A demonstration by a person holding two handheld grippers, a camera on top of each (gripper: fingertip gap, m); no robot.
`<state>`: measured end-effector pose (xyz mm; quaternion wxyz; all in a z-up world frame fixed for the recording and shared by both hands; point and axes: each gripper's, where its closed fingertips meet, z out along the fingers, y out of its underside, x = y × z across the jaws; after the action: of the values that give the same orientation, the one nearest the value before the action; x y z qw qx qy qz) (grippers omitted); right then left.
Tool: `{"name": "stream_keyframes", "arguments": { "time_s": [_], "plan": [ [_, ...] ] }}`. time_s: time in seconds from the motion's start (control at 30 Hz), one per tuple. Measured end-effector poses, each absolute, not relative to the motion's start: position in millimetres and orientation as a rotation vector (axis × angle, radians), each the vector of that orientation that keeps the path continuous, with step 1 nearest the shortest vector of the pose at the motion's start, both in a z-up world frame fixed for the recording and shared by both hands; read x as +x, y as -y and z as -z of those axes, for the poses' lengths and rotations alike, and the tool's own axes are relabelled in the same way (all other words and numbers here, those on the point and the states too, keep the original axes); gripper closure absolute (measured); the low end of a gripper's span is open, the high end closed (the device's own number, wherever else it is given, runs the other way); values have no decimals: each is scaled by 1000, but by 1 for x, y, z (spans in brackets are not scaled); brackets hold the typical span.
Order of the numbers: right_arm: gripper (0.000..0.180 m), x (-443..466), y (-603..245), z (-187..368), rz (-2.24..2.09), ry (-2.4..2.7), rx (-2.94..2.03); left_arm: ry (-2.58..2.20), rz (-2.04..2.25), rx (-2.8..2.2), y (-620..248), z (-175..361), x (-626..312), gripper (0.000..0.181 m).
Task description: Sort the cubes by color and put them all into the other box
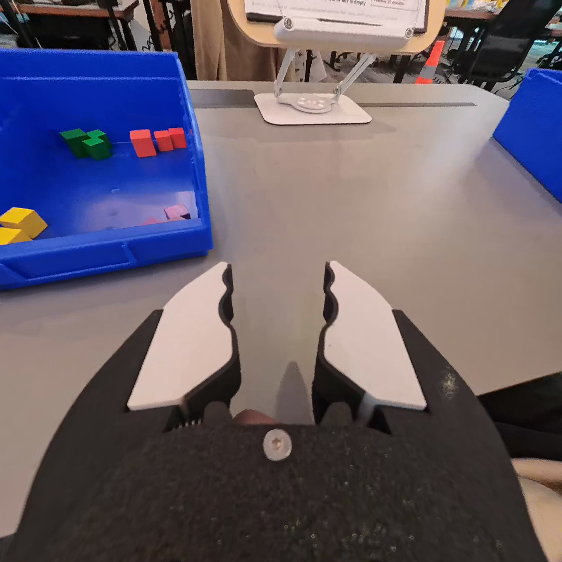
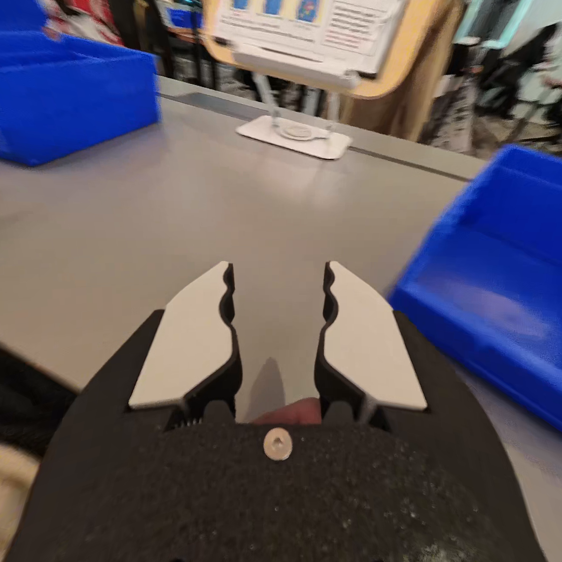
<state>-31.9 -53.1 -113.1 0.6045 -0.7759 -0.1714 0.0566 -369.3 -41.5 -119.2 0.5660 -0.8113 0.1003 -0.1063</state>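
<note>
Between the fingers of your left claw (image 1: pixel 278 267) lies only bare desk (image 1: pixel 349 197): the jaws stand moderately apart and grip nothing. Your right claw (image 2: pixel 278 267) matches it, parted about as far and equally empty, hovering over the same grey surface. I judge both are held clear like this because no cube is in hand, either just after a drop or ahead of the next pick.

Taking the left blue box (image 1: pixel 194 170) as your landmark, your left claw sits just off its near right corner, outside the wall. Inside it the cubes are grouped by colour: green cubes (image 1: pixel 88 143) toward the far wall, 3 red cubes (image 1: pixel 158 141) in the far right corner, 2 yellow cubes (image 1: pixel 21 223) at the near left, and a pink cube (image 1: pixel 175 211) in the near right corner, closest to your left claw. That separation looks deliberate, 1 patch per colour.

Well to the right of that box, across open desk, stands the other blue box (image 2: pixel 474 273), just ahead and right of your right claw. What shows of its floor, through heavy blur, holds no cubes. A white stand (image 1: pixel 313 109) sits far behind, between the 2 boxes.
</note>
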Motion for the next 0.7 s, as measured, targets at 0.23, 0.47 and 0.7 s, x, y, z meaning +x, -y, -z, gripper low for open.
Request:
{"name": "stream_keyframes", "arguments": {
  "time_s": [0.23, 0.47, 0.7],
  "plan": [
    [119, 76, 2, 113, 120, 77, -1909, -275, 243, -1953, 36, 134, -355, 126],
    [166, 70, -34, 132, 122, 190, -2030, -334, 246, -1955, 40, 138, -347, 127],
    [168, 77, -6, 132, 44, 362, -1995, -285, 273, -1960, 42, 137, -363, 130]
  ]
}}
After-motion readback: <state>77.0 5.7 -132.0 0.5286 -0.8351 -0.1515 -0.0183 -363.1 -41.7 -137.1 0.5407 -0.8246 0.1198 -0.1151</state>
